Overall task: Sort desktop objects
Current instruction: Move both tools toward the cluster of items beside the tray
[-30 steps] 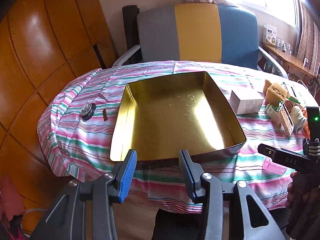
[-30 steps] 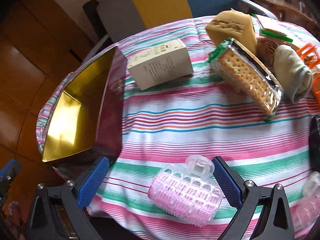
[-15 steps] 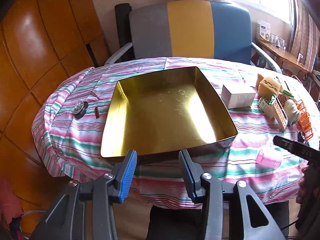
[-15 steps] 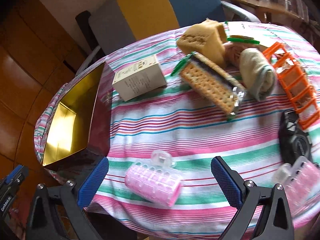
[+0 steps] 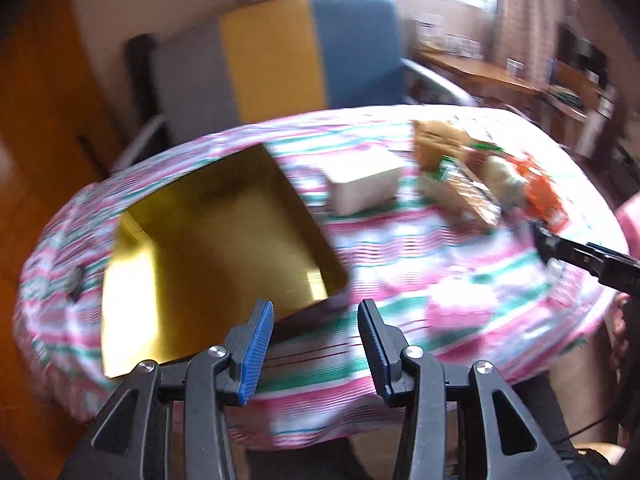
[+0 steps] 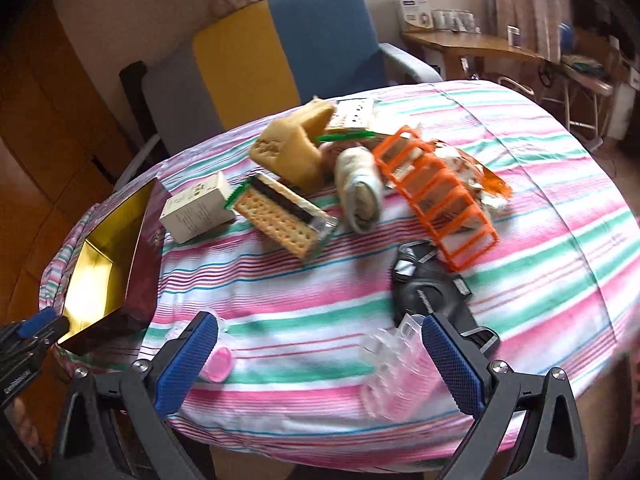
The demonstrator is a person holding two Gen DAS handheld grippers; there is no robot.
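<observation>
A gold-lined square tin [image 5: 216, 248] lies open and empty on the striped tablecloth [image 6: 540, 208]; it also shows at the left of the right wrist view [image 6: 100, 276]. My left gripper [image 5: 314, 344] is open and empty, in front of the tin's near corner. My right gripper [image 6: 320, 364] is open and empty above the table's near edge. A clear pink hair roller [image 6: 396, 376] lies by its right finger, another pink roller [image 6: 218, 364] by its left finger. A white box [image 6: 198, 210], a cracker pack [image 6: 280, 216], a sponge [image 6: 292, 150], a rolled cloth [image 6: 360, 188], an orange rack [image 6: 436, 196] and a black pouch [image 6: 428, 292] lie beyond.
A grey, yellow and blue chair [image 6: 260, 56] stands behind the table. A wooden side desk [image 6: 472, 46] with small items is at the back right. A snack packet [image 6: 476, 176] lies under the orange rack. The left wrist view is motion-blurred.
Both grippers have swung to the right and drawn back. The first pink roller slid from between the right fingers to the left finger; a second roller now lies by the right finger.
</observation>
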